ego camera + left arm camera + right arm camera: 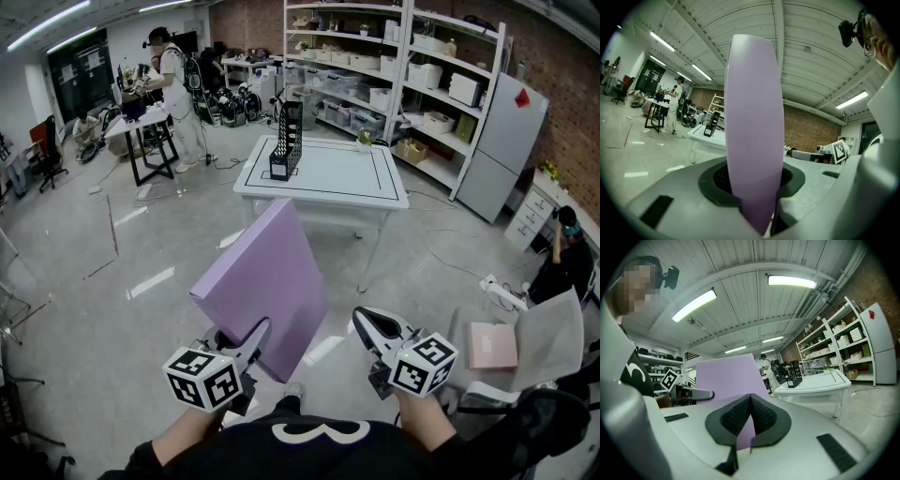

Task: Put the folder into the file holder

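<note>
- Left gripper (251,336) clamped on folder (262,281), lower centre, tilted upright.
- Right gripper (367,323) closed, empty.
- Step: carry. Holder (287,141) on table (328,180), upper centre, well apart.
- Next, likely: approach, line folder up with 1 slot.

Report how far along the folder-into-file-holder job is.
Done: the purple folder is picked up, clamped in the left gripper. In hand: it is held out in the open room, well short of the white table; the right gripper is shut on nothing beside it. Left: get to the table and slot the folder into the black file holder standing there.
</note>
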A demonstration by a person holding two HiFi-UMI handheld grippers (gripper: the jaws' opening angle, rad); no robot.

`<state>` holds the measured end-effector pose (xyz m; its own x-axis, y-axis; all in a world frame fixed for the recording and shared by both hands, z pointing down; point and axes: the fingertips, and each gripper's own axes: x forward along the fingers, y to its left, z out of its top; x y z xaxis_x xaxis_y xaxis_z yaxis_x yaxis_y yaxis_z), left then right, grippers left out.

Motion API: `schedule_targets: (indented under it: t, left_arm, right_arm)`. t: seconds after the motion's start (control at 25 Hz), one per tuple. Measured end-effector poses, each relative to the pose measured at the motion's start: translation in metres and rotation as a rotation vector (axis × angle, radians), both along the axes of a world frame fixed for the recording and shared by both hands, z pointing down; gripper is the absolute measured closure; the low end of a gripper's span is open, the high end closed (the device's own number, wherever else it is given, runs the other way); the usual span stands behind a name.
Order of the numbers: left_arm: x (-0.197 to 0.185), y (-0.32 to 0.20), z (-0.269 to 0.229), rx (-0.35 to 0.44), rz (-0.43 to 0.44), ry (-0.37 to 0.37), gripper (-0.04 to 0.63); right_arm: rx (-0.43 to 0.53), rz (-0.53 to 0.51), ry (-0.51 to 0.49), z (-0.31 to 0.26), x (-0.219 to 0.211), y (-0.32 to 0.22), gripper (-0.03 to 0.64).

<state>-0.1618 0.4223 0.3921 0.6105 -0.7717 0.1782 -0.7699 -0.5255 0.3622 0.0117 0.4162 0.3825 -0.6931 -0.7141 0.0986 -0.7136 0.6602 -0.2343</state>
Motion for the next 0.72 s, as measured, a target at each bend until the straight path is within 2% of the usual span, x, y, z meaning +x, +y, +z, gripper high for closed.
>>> schedule_targets:
  t: [0.16,0.36,0.72]
  left_arm:
    - [-0.002,-0.016,-0.001,-0.007,0.000,0.001,0.451]
    - [0.003,-0.045,0.006,-0.024,0.012,0.009,0.451]
    - [0.009,-0.130,0.031,-0.080,0.038,-0.004,0.451]
  right_arm:
    - [-0.010,0.006,0.008,0.002,-0.001,-0.011,0.612]
    - [-0.072,0.007,-0.005,0.020,0.001,-0.034,0.612]
    - [-0.151,0.055,-0.034,0.053,0.008,-0.110,0.612]
